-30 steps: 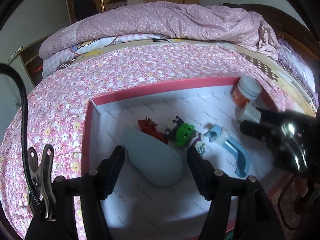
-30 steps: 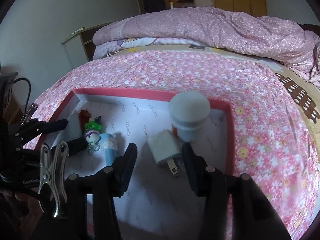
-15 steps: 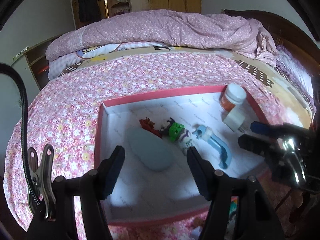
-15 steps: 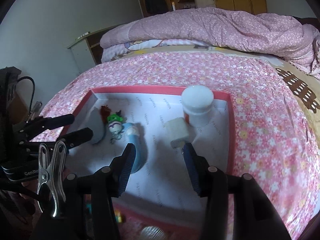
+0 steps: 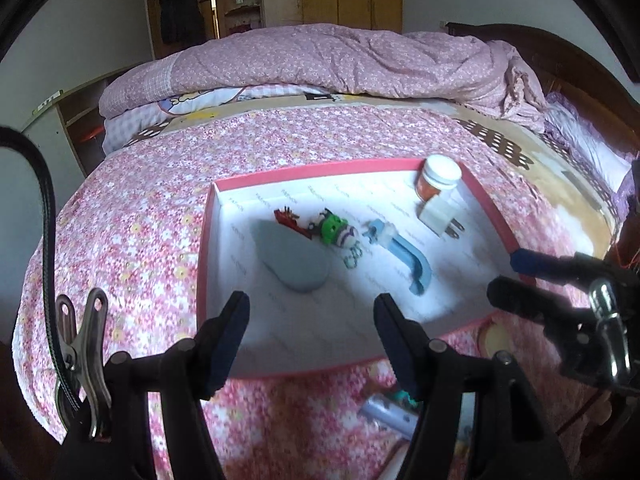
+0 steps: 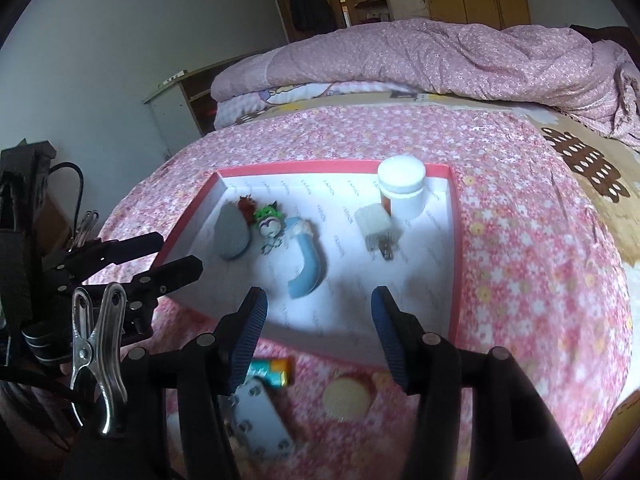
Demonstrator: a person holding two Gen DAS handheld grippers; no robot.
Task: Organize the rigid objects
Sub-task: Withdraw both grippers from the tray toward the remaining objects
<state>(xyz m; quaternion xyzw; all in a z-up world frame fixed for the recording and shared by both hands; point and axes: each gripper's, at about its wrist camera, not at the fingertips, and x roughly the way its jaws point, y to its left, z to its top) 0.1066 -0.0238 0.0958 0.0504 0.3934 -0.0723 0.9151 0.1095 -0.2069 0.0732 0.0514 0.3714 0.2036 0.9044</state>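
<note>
Between picks: left gripper (image 5: 312,316) and right gripper (image 6: 318,312) both open, empty, above red box (image 6: 454,248); next likely grey case (image 6: 260,420) at 6 o'clock

We find the tray (image 6: 454,240) on the bed (image 6: 520,240); jar (image 6: 402,186) at its far right, plug (image 6: 376,226) just before it, figurine (image 6: 270,224) left.
</note>
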